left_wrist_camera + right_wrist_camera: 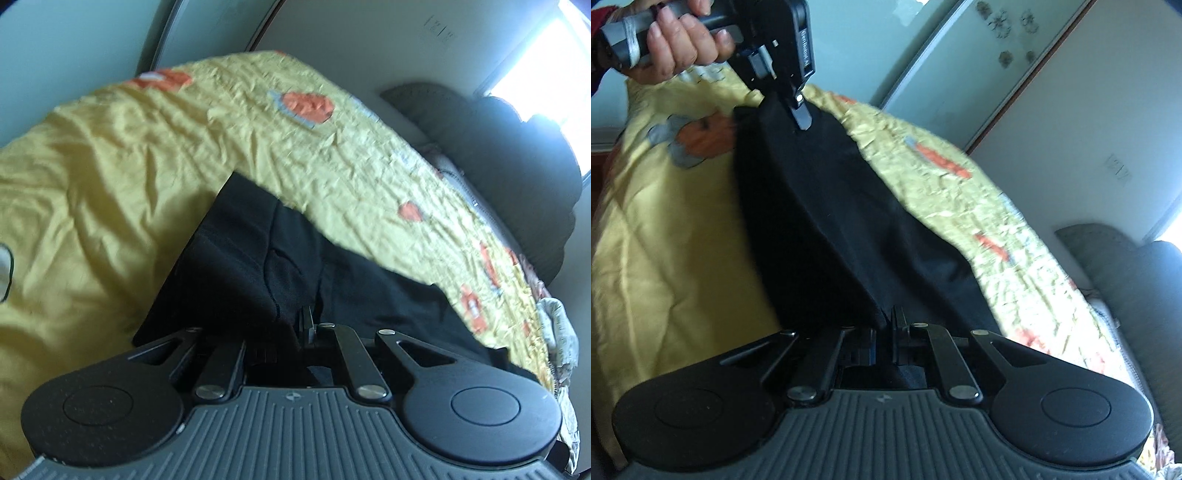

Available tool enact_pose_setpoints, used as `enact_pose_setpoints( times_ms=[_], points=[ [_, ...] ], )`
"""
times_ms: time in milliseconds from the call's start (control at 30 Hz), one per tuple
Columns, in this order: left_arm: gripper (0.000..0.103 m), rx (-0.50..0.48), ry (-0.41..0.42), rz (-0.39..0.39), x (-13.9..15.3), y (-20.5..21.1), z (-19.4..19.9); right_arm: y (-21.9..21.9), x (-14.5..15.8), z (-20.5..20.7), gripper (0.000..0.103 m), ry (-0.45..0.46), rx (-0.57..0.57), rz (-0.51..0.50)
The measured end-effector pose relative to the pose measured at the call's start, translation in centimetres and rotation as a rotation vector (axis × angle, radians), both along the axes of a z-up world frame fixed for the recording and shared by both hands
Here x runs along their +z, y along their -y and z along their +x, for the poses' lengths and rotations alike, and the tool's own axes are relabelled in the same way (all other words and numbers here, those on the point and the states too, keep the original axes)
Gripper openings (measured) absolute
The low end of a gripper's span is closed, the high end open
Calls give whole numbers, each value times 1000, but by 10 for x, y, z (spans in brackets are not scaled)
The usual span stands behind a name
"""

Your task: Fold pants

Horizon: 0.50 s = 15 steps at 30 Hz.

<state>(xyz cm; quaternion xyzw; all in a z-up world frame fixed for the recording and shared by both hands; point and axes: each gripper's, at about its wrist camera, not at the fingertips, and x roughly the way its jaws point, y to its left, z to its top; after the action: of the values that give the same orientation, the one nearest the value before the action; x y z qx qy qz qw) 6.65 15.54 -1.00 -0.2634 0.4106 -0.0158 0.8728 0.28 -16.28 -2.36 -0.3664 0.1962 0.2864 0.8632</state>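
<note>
Your right gripper, nearest its own camera, points downward with jaws fully closed, pinching an edge of the black pants. From that pinch the cloth runs away in a taut dark band toward your left gripper, which is likewise clamped shut on the far corner of the same garment. Your left hand wraps the handle from above, fingers curled around it, with a red sleeve just showing at the frame edge. In the left wrist view, your left gripper again appears closed on a seamed fold of the pants, which hang slack below it. Beneath the garment lies a yellow bedspread printed with orange motifs. Beyond it, dark cushions sit beside a bright window.
</note>
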Motion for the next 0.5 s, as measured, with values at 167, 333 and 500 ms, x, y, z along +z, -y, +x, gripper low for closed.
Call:
enact_pose_setpoints(
  times_ms=[167, 333, 500],
  points=[
    [7, 2, -3, 42, -5, 3, -2, 5, -7, -17, 7, -39, -5, 27],
    [10, 6, 25, 158, 1, 18, -4, 10, -12, -32, 7, -97, -5, 93],
    [36, 11, 11, 218, 9, 21, -7, 20, -17, -24, 8, -187, -53, 202]
  ],
)
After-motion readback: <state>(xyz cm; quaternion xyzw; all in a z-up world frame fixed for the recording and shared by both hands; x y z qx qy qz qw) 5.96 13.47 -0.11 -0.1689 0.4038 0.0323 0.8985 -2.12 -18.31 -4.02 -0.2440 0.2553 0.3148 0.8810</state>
